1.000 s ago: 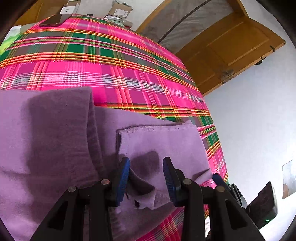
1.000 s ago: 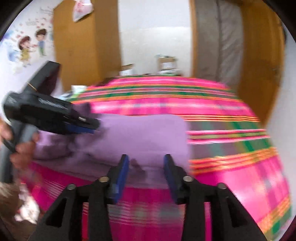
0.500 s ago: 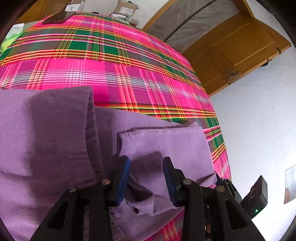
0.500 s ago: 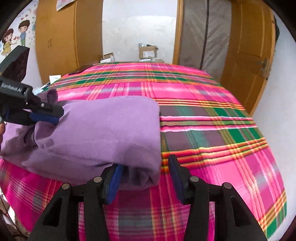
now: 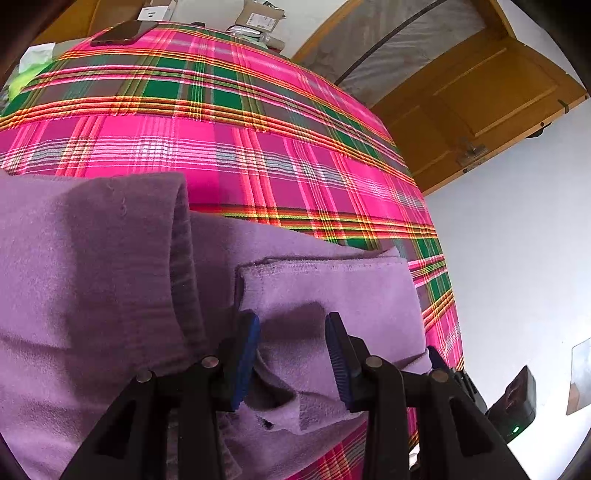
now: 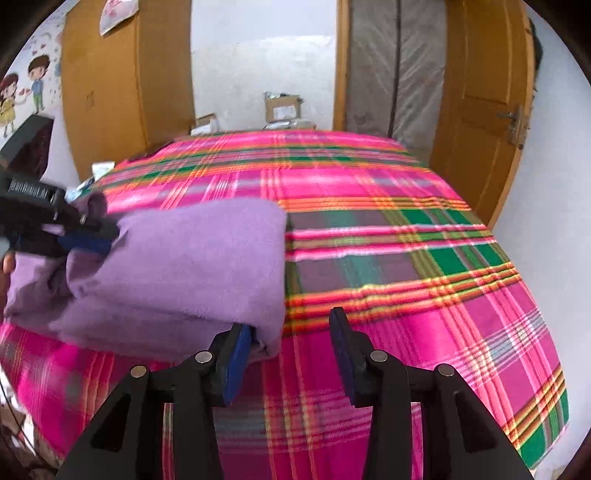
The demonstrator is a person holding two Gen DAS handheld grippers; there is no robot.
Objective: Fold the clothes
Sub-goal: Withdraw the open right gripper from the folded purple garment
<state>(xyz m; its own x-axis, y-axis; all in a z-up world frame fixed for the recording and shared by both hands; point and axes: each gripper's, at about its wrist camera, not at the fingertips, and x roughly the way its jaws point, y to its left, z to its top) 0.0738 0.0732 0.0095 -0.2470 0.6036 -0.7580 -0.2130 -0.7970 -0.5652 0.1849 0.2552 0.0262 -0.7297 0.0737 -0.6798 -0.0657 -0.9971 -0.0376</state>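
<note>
Closest in, the left gripper (image 5: 291,354) has a bunched fold of the purple sweater (image 5: 110,295) sitting between its blue pads, jaws about halfway apart; whether they really pinch the cloth is hard to tell. The right gripper (image 6: 286,354) is closing, with the folded sweater's near corner just touching its left pad and nothing against the other, so no grip there. The sweater lies folded on the near left part of the pink plaid bedspread (image 6: 406,258). Further back, a dark phone (image 5: 123,32) rests on the bed's far edge, then cardboard boxes (image 6: 282,107) by the wall and a wooden door (image 6: 480,110).
</note>
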